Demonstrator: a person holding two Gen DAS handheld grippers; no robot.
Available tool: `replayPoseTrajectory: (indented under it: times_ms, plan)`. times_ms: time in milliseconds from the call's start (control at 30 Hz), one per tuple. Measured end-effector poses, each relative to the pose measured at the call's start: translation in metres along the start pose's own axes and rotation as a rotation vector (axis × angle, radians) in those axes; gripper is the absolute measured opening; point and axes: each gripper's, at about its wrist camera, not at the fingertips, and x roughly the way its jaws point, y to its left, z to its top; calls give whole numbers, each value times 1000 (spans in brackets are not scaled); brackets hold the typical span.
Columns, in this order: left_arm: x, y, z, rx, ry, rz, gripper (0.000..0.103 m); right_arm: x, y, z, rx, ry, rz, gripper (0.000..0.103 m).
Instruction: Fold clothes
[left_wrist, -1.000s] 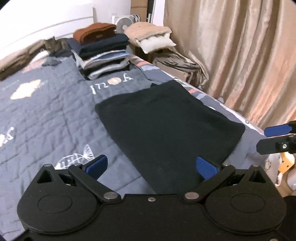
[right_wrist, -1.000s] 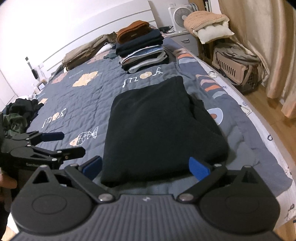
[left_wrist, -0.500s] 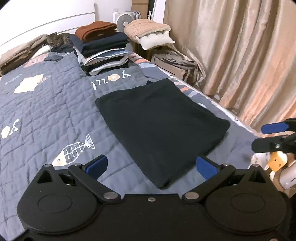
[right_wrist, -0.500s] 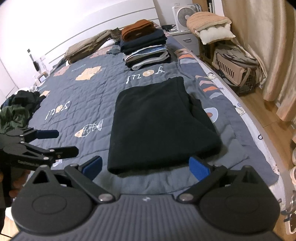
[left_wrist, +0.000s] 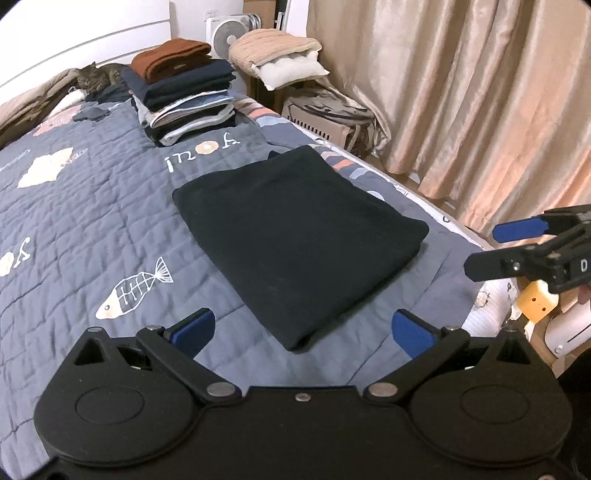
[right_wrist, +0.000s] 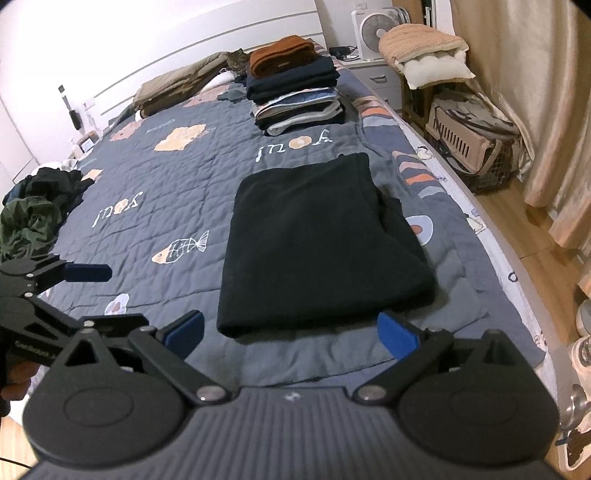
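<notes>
1. A bed under a grey quilt printed with fish fills the scene, curtains hanging at its right.
2. A black folded garment lies flat on the near right part of the quilt, touched by neither tool.
3. A stack of folded clothes sits at the far end; a heap of unfolded clothes lies at the left edge.
4. The left tongs hang spread wide and empty near the garment's near corner.
5. The right tongs are likewise wide apart, holding nothing.
</notes>
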Motion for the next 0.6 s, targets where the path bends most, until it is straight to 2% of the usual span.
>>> replayPoseTrajectory:
  times_ms: [433,600]
  plan:
    - [4,-10,8,46,-2,-6,103,-2,0,9,-18,11,-13,100]
    - [4,-11,9,67,-4,14,103,-2,0,11,-24,14,-16,100]
